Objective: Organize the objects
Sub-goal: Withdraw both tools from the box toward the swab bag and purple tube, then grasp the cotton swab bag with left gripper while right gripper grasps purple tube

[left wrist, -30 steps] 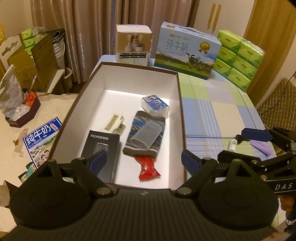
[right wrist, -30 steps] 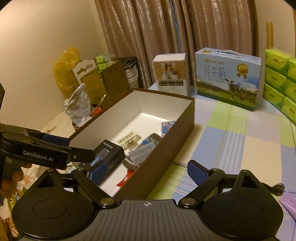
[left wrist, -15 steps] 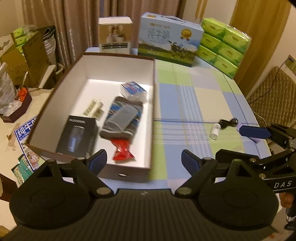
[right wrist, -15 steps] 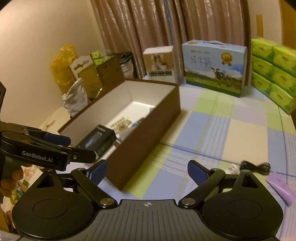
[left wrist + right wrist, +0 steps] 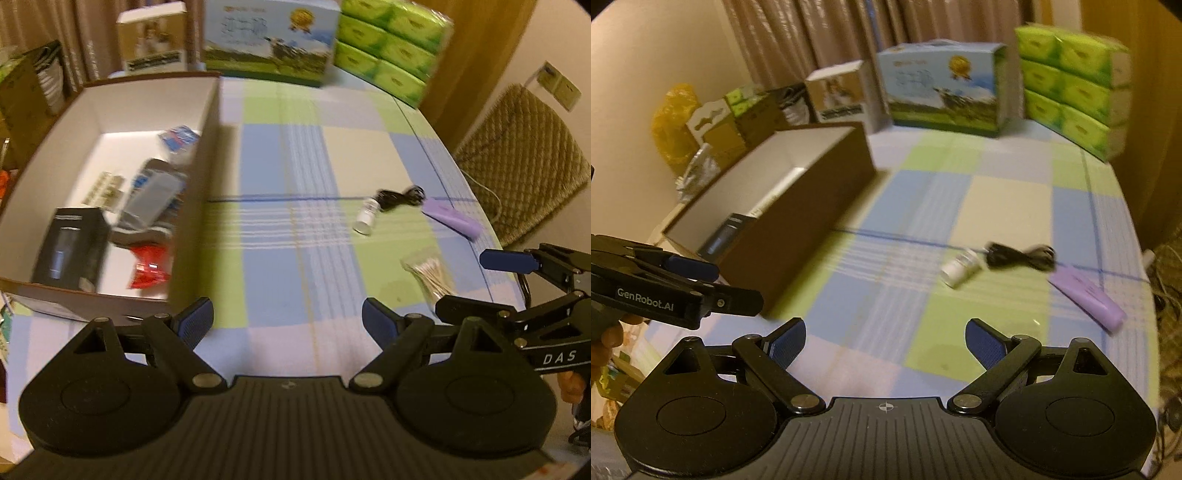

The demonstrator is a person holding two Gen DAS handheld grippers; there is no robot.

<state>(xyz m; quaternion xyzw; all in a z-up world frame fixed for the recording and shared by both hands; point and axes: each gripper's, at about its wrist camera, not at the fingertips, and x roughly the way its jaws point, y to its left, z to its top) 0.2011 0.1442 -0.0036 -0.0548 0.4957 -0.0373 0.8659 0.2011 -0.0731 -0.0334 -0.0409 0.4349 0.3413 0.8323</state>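
Observation:
A brown box with a white inside [image 5: 207, 122] stands at the left of the checked tablecloth [image 5: 295, 177]; it also shows in the right wrist view [image 5: 812, 206]. It holds a black box [image 5: 68, 247], a grey knit item [image 5: 151, 195], a red packet [image 5: 149, 260] and a blue pack [image 5: 179, 136]. On the cloth lie a small white bottle [image 5: 365, 218], a black cable [image 5: 400, 195], a purple tube [image 5: 450, 218] and a pack of cotton swabs [image 5: 430, 273]. My left gripper [image 5: 286, 321] is open and empty. My right gripper [image 5: 884, 341] is open and empty, short of the bottle [image 5: 960, 269].
A milk carton box [image 5: 269, 37], a small white box [image 5: 153, 37] and stacked green tissue packs [image 5: 391, 40] stand at the table's far edge. A woven chair [image 5: 517, 155] is at the right. Cluttered boxes stand left of the table [image 5: 716, 125].
Both grippers have swung right, away from the box and toward the loose items on the cloth. The swab pack has come into view. Both stay open.

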